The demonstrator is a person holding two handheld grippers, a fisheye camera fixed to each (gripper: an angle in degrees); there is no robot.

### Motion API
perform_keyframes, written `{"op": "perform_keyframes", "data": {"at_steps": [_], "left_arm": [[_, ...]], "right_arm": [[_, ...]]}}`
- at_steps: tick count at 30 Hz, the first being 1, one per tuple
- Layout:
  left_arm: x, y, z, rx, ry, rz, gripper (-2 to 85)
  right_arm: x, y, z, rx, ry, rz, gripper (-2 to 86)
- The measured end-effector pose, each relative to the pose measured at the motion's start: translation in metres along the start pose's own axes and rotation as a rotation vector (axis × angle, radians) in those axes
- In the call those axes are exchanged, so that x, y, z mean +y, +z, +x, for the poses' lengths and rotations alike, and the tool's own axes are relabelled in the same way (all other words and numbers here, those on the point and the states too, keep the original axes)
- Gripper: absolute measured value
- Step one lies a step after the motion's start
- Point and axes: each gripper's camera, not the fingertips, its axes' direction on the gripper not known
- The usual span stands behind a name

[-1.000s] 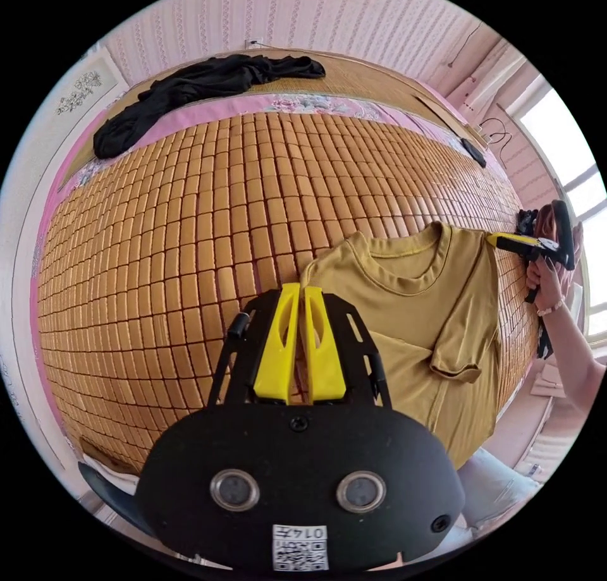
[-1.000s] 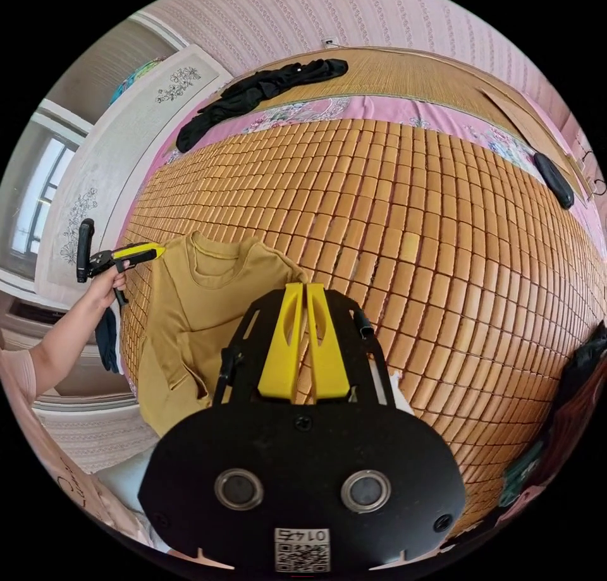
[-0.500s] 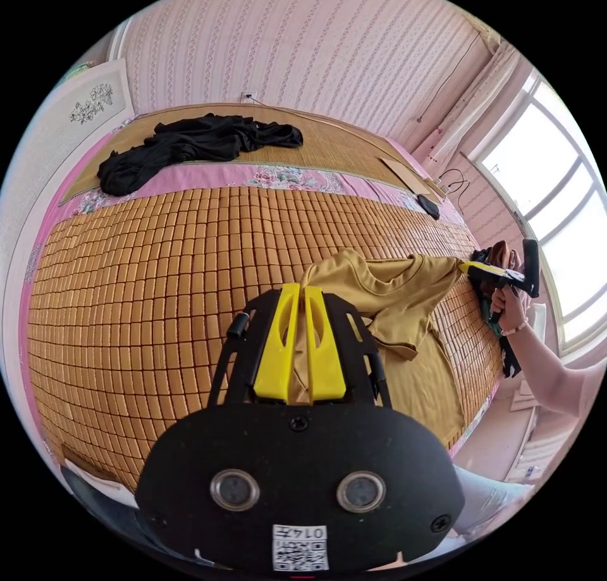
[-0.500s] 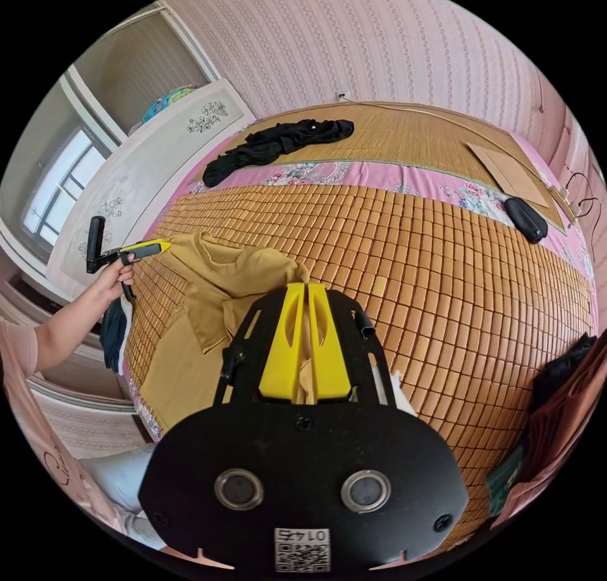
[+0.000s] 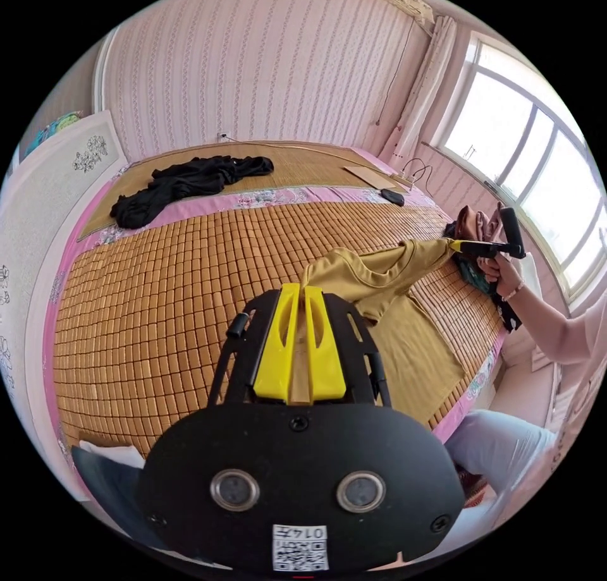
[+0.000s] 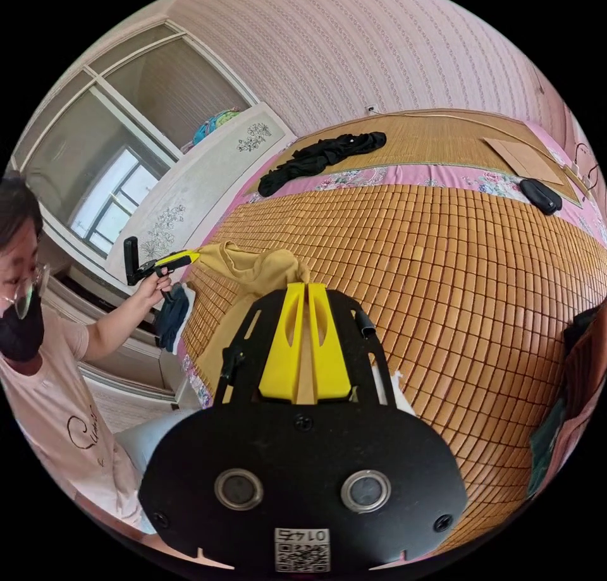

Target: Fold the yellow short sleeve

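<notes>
Nearby: black clothes [image 5: 190,183], dark pouch [image 6: 540,195] on bamboo mat [image 5: 164,290].

Right hand-held gripper [image 6: 306,290] clamping yellow shirt [image 6: 259,271], bamboo mat [image 6: 442,258], black garment [image 6: 319,154]

The black housing of the left gripper [image 5: 302,288] covers the near part of the mustard-yellow short-sleeved cotton shirt [image 5: 404,328], so the cloth between its yellow jaws shows as a thin strip. The right gripper [image 6: 307,285] body hides the shirt's near shoulder likewise. Beyond the shirt, a small dark oval object [image 6: 540,196] is too small to identify.
</notes>
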Motion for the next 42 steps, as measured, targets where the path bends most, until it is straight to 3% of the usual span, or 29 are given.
{"op": "perform_keyframes", "data": {"at_steps": [4,8,12,21,25,29,33,42], "left_arm": [[0.072,-0.016,0.030,0.018,0.024,-0.047,-0.9],[0.158,0.022,0.044,0.017,-0.023,-0.176,-0.6],[0.203,0.038,0.049,0.005,-0.064,-0.193,0.5],[0.241,-0.025,0.060,0.063,-0.203,-0.105,4.5],[0.232,-0.044,0.087,0.044,-0.106,-0.082,4.8],[0.206,-0.010,0.116,0.045,-0.074,-0.058,7.3],[0.194,0.052,0.132,0.006,-0.088,-0.211,7.1],[0.247,0.007,0.149,0.149,-0.008,-0.143,3.4]], "right_arm": [[0.074,0.012,-0.011,0.018,-0.009,-0.086,0.3],[0.157,0.072,0.015,0.016,0.091,-0.229,0.3],[0.197,0.092,0.019,0.048,0.082,-0.196,0.3],[0.230,0.082,-0.006,0.175,0.071,-0.174,0.5],[0.214,0.087,-0.047,0.145,-0.043,-0.120,1.9],[0.189,0.162,-0.080,0.169,-0.107,-0.214,6.8],[0.183,0.228,-0.079,0.203,-0.064,-0.321,6.3],[0.240,0.211,-0.099,0.033,-0.218,-0.282,2.1]]}}
